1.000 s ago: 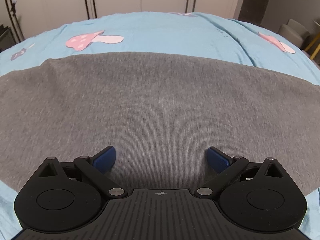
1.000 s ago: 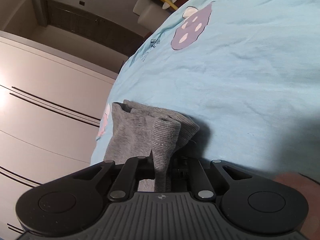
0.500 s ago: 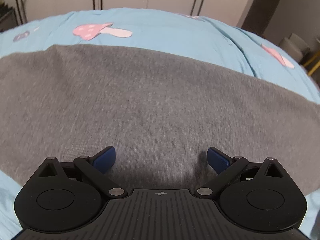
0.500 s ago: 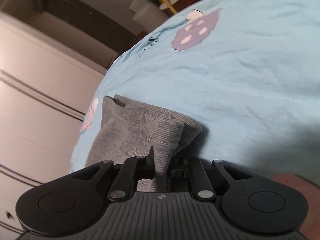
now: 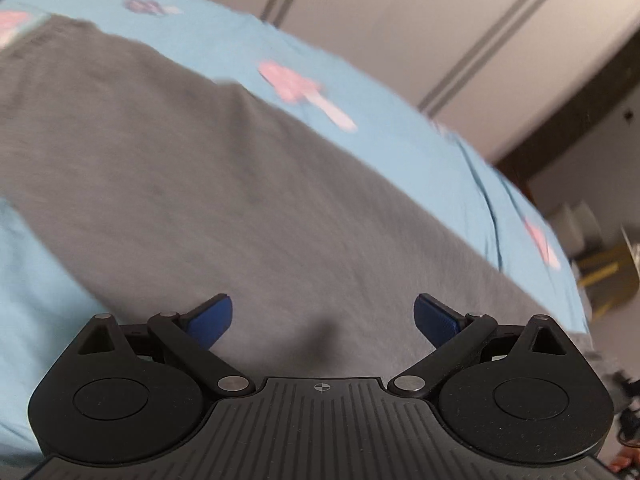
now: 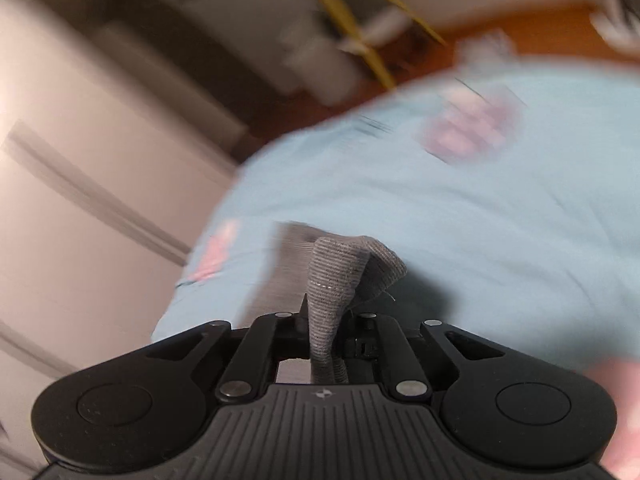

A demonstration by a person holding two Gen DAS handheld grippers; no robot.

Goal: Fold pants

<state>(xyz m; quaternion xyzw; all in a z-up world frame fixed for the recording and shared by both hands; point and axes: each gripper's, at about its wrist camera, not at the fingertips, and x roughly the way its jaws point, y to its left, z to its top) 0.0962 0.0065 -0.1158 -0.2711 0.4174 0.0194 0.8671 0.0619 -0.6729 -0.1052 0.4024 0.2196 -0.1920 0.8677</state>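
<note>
Two grippers are in my feeds. From the left wrist camera I see my left gripper (image 5: 323, 318) with its blue fingers (image 5: 210, 320) spread wide and nothing between them. It hangs over the grey pants (image 5: 224, 200), which lie spread flat across the bed (image 5: 400, 128). The bed wears a light blue sheet printed with pink mushrooms (image 5: 304, 92). The pants fill most of this view, running from the upper left down to the lower right, with blue sheet showing beyond their far edge and at the lower left. Behind the bed stands a pale wardrobe (image 5: 460, 20) with dark vertical lines on its doors. The picture is tilted and a little smeared.

From the right wrist camera I see my right gripper (image 6: 326, 340) with its fingers pressed together on a bunched fold of the grey pants (image 6: 334, 276). Their jaws have just been closing, with that cloth between them. The pinched piece stands up as a ribbed ridge with a line of stitching, and more of the fabric trails down toward the sheet behind it. The blue bed (image 6: 460, 240) fills the right half of this view, the wardrobe (image 6: 80, 160) the left. Everything beyond the gripper is heavily blurred. I can make out something yellow (image 6: 352, 28) near the top, but not what it is.
</note>
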